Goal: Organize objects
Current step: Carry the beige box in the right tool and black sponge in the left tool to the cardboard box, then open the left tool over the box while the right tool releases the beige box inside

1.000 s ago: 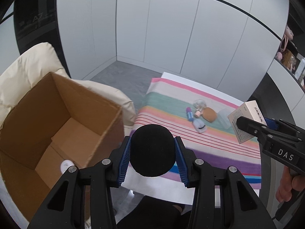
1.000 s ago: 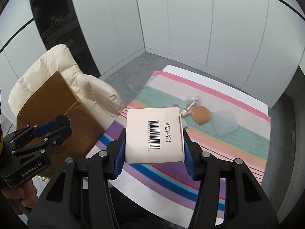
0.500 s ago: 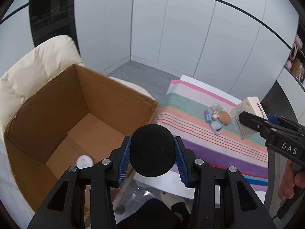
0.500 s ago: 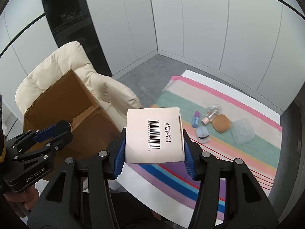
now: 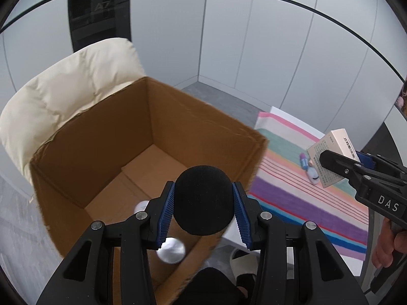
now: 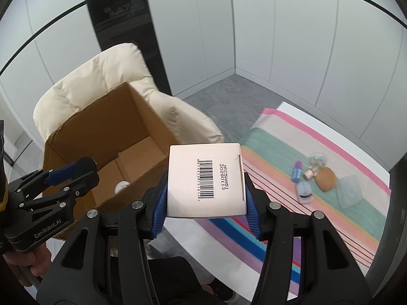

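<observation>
My left gripper is shut on a black foam ball and holds it over the near edge of an open cardboard box. Two round lidded jars lie on the box floor. My right gripper is shut on a small cream carton with a barcode, held in the air between the box and the striped cloth. The carton also shows in the left wrist view, to the right of the box.
The box sits on a cream padded armchair. On the striped cloth lie a purple tube, a small bottle, a brown pad, a clear case and a pale blue item. Grey floor and white wall panels lie behind.
Both grippers have swung left from the striped cloth toward the box. The black ball is now over the box opening, and the carton has come closer to the box.
</observation>
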### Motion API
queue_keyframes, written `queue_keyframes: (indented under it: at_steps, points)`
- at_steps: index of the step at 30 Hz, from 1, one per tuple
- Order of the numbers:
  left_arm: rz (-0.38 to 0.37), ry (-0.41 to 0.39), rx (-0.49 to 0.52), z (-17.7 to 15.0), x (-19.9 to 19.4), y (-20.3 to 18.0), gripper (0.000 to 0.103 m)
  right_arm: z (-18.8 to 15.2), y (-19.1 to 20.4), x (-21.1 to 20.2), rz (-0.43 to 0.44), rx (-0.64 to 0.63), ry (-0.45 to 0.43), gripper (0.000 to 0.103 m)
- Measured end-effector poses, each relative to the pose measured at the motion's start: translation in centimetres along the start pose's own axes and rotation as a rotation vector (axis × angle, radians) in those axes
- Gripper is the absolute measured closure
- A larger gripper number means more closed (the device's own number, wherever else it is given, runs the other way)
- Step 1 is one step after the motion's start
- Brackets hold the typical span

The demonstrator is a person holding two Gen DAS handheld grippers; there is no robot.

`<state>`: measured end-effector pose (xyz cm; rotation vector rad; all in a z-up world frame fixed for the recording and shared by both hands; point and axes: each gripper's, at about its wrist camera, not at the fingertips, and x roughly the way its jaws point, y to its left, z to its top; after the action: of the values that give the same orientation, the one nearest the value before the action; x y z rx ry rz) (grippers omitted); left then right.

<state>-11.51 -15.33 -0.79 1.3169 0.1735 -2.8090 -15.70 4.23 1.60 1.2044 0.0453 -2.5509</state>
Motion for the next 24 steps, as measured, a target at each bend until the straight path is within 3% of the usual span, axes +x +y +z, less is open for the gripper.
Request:
queue_keyframes:
  at_steps: [5, 9, 16, 24]
  points:
    - [0.052, -0.013, 0.012, -0.8, -0.6, 1.7, 0.054, 0.4, 2.7, 0.3, 0.026, -0.05, -0.017, 0.049]
    - [0.049, -0.014, 0.018, -1.2, -1.0, 2.8, 0.049, 0.5, 4.9, 0.4, 0.055, -0.083, -0.02, 0.049]
    - [0.138, -0.076, -0.022, -1.7, -2.6, 5.5, 0.0, 0.9, 7.9, 1.6, 0.087, -0.122, 0.001, 0.049]
    - [0.191, -0.092, -0.097, -2.7, -4.4, 9.7, 0.0, 1.0, 11.6, 3.1, 0.124, -0.16, 0.026, 0.049]
